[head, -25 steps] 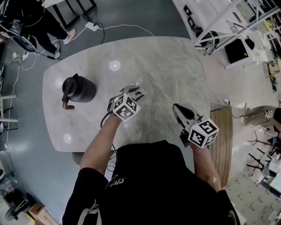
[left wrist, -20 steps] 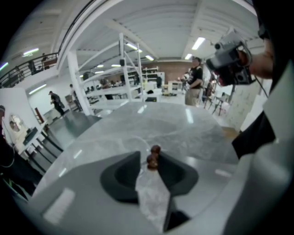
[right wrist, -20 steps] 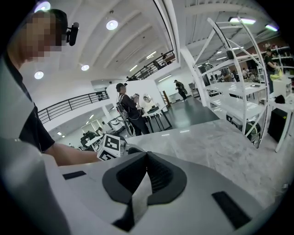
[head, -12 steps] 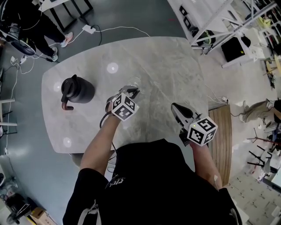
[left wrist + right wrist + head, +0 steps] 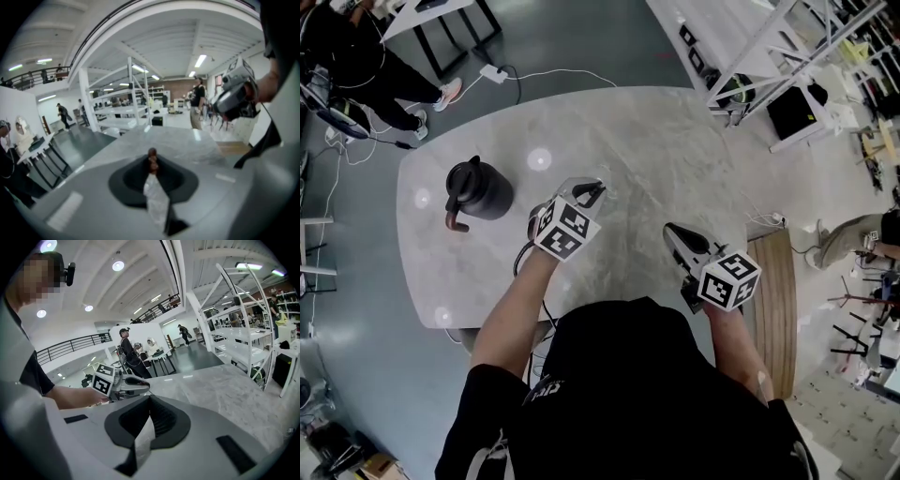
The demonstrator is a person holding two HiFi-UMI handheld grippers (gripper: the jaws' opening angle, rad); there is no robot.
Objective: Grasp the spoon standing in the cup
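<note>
My left gripper (image 5: 589, 193) hangs over the middle of the marble table (image 5: 656, 150), its jaws drawn close together. A small brown spoon end (image 5: 152, 159) sticks up between its pads, so it is shut on the spoon. The clear cup (image 5: 575, 187) lies mostly hidden beneath that gripper. My right gripper (image 5: 673, 232) hovers near the table's front right edge, shut, with nothing in it; its pads meet in the right gripper view (image 5: 149, 403). From there the left gripper (image 5: 146, 384) shows to the left, level with it.
A black jug (image 5: 478, 189) with a handle stands on the table's left part. White shelving (image 5: 769, 56) rises beyond the far right corner. A person (image 5: 366, 66) stands by cables on the floor at far left. A wooden board (image 5: 773, 281) lies right of the table.
The left gripper's jaws, spread around the cup's top a second ago, have closed on the spoon. The right gripper has stayed put.
</note>
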